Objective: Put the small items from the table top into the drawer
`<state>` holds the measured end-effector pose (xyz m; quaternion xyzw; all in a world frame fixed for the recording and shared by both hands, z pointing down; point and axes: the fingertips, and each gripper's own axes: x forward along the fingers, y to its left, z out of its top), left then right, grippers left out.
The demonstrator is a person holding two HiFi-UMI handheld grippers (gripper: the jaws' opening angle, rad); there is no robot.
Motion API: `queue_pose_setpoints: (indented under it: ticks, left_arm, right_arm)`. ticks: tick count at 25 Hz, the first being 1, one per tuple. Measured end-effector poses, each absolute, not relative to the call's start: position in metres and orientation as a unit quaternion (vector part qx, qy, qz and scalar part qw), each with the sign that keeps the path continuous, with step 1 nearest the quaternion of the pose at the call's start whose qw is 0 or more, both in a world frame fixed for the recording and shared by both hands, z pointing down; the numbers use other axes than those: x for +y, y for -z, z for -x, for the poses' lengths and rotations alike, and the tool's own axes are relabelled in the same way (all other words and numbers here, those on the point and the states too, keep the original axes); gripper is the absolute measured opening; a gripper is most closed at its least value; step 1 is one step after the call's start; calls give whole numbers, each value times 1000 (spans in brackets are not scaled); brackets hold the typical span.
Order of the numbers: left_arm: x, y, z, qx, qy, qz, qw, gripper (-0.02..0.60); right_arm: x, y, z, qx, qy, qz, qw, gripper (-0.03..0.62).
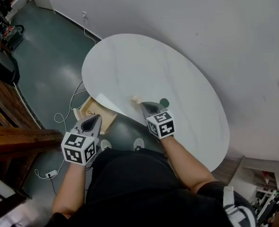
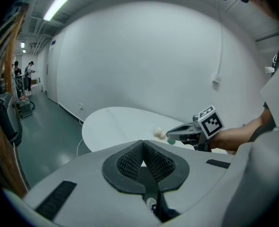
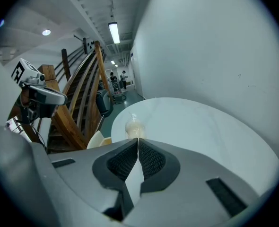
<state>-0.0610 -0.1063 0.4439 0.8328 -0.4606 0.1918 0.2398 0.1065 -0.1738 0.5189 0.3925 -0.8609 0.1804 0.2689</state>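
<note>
Over table (image 1: 177, 74) edge, right gripper (image 1: 144, 105) nose-down

Left gripper (image 2: 143, 142) near, my jaws pressed together with nothing between them. Beyond lies the white oval table (image 2: 111, 124). From the right, the right gripper (image 2: 168, 135) reaches in, a small cream item (image 2: 157, 132) at its tips and a green bit (image 2: 171, 141) just beside.

tbl (image 1: 144, 65) x1 | drawer (image 1: 86, 109) x1 | cream item (image 1: 135, 99) x1 | green item (image 1: 164, 102) x1 | tongs x2: L tongs (image 1: 97, 118), R tongs (image 1: 143, 104)
</note>
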Motion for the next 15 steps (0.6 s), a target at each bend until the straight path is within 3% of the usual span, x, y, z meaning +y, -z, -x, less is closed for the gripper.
queue_pose_setpoints:
  ticks: [15]
  left_arm:
    - [-96,-461,150,-508,-174,-801,264,15]
  right_arm:
    - [-160,-529,10,-889,-160,-305,301,14]
